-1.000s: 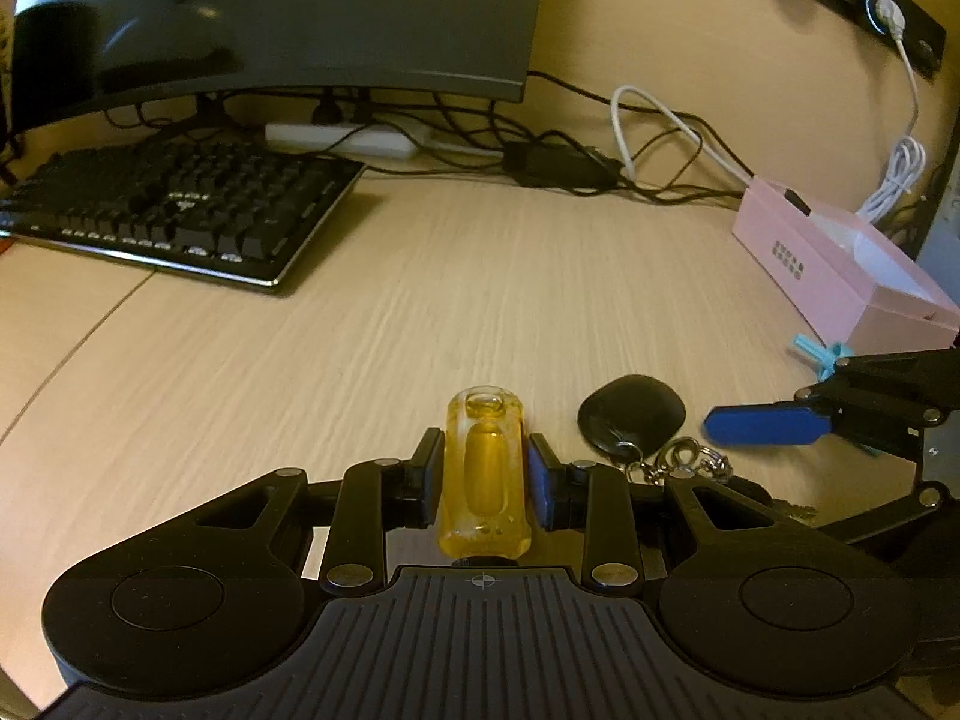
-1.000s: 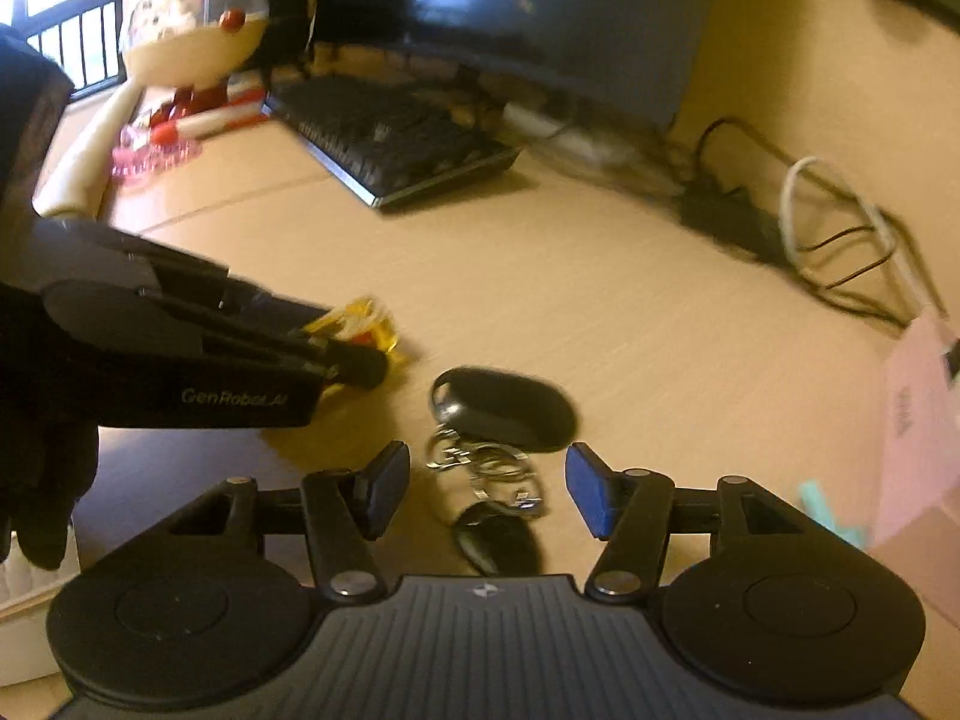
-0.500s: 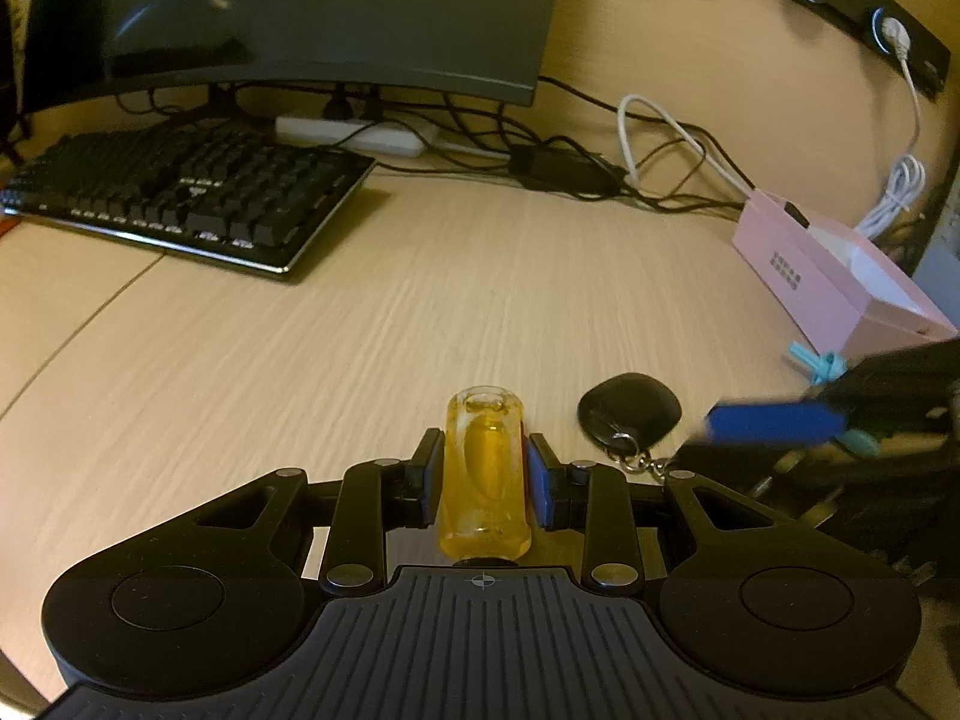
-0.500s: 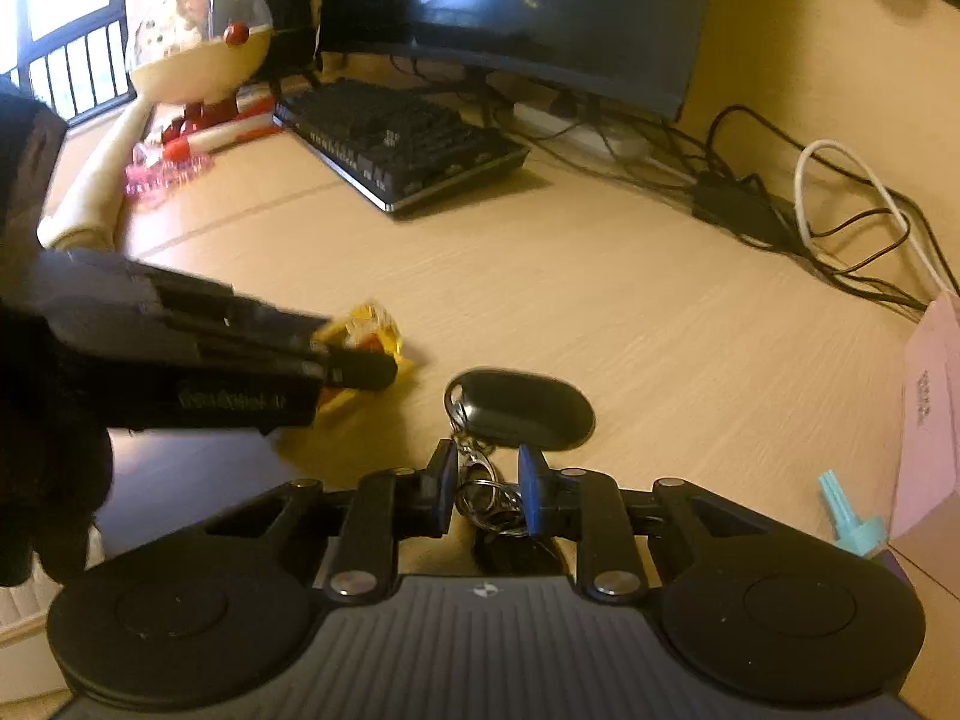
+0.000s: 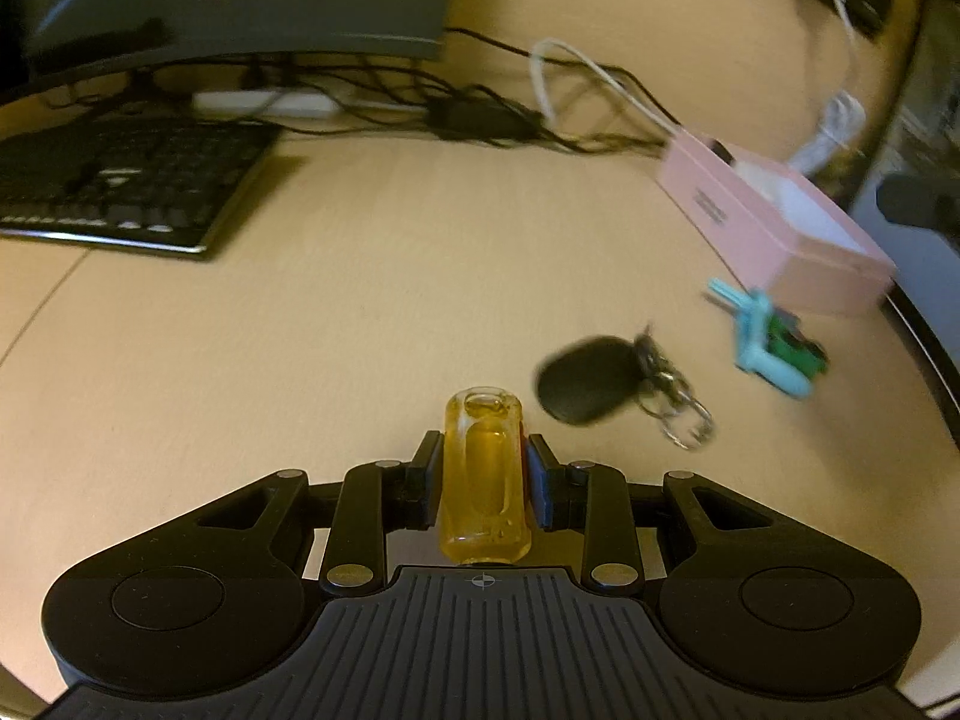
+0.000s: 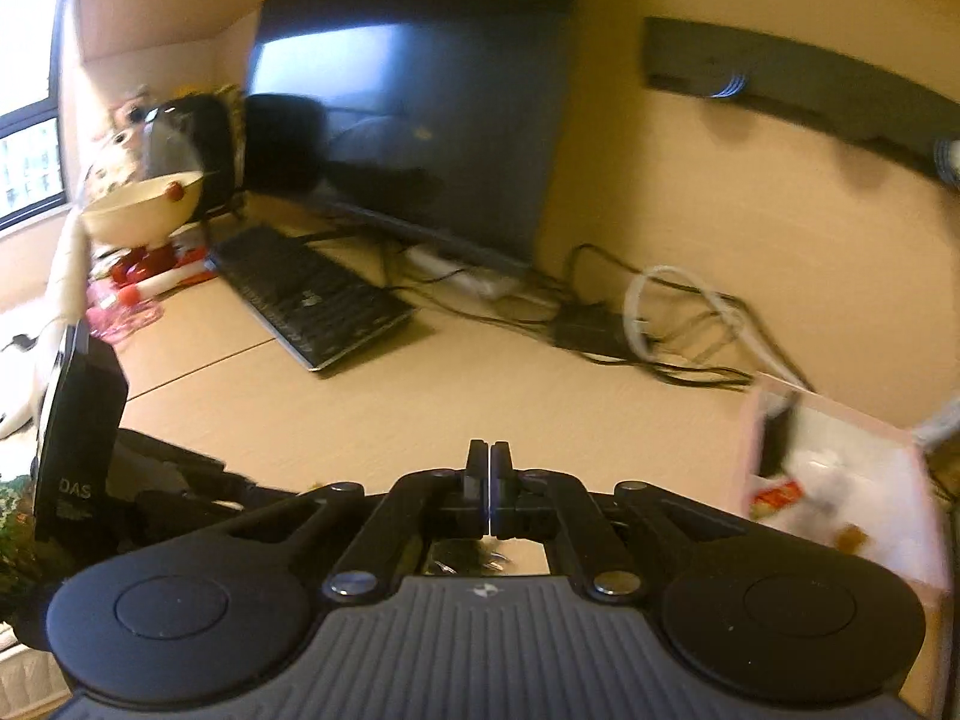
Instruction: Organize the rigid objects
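My left gripper (image 5: pixel 483 483) is shut on a small amber glass bottle (image 5: pixel 483 480), held over the wooden desk (image 5: pixel 360 300). A black key fob with key rings (image 5: pixel 591 378) lies on the desk to the right of it, apart from both grippers. A teal and green clip (image 5: pixel 768 339) lies beside an open pink box (image 5: pixel 774 228), also in the right wrist view (image 6: pixel 840 480). My right gripper (image 6: pixel 489 480) is raised above the desk with its pads pressed together; some metal glints just beneath its fingers, too hidden to identify.
A black keyboard (image 5: pixel 114 192) and monitor (image 5: pixel 222 0) stand at the back left. Tangled cables and a power strip (image 5: pixel 480 108) run along the wall. Toys and a cream bowl (image 6: pixel 138 216) crowd the far left. The left gripper's body (image 6: pixel 78 420) sits at left.
My right gripper closed at the key rings, then rose and swung toward the pink box, leaving the left wrist view. The key fob shifted on the desk. My left gripper kept the bottle.
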The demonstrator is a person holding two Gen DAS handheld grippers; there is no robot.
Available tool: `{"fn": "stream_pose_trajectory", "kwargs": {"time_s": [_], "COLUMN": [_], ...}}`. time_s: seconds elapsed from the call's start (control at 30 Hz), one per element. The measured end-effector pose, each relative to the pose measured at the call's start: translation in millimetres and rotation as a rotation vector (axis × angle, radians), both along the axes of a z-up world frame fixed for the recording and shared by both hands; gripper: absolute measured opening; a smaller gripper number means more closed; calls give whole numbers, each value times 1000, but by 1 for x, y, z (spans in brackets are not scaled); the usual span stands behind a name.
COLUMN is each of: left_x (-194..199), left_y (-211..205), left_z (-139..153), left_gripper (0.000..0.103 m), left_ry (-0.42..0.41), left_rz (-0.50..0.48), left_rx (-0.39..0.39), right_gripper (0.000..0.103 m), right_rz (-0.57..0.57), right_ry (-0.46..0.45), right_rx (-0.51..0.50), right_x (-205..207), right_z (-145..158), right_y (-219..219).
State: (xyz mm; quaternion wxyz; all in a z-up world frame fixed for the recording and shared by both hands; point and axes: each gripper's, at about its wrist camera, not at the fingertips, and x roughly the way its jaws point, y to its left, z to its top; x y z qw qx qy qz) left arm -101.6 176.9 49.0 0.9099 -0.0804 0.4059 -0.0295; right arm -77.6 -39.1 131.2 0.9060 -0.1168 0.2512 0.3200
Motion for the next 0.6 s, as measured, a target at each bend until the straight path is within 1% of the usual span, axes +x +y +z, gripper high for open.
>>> {"fn": "stream_pose_trajectory", "kwargs": {"time_s": [0.1, 0.13, 0.2, 0.23, 0.27, 0.33, 0.47, 0.53, 0.6], "left_x": [-1, -4, -10, -12, -15, -21, -35, -42, -48], "left_y": [-4, -4, -3, -2, -2, 0, 6, 8, 10], "left_z": [8, 13, 23, 27, 31, 36, 42, 43, 44], "left_gripper": [32, 32, 32, 32, 32, 32, 32, 32, 32], "left_ry": [19, 14, 3, 1, 3, 7, 25, 33, 42], "left_rz": [9, 16, 23, 25, 27, 38, 94, 121, 140], "left_rx": [-40, -53, -56, -52, -47, -35, -25, -30, -32], "right_gripper": [2, 4, 10, 19, 32, 45, 45, 45, 45], "right_rz": [-14, -25, -24, -20, -12, 12, 31, 29, 30], "right_ry": [77, 88, 106, 112, 118, 114, 90, 104, 124], "right_rx": [-27, -43, -81, -90, -95, -93, -103, -110, -139], "right_x": [-4, -6, -8, -8, -7, -5, 13, 28, 37], "right_z": [-13, -22, -42, -51, -59, -73, -94, -104, -113], "right_y": [-14, -15, -8, -4, 2, 17, 40, 48, 53]}}
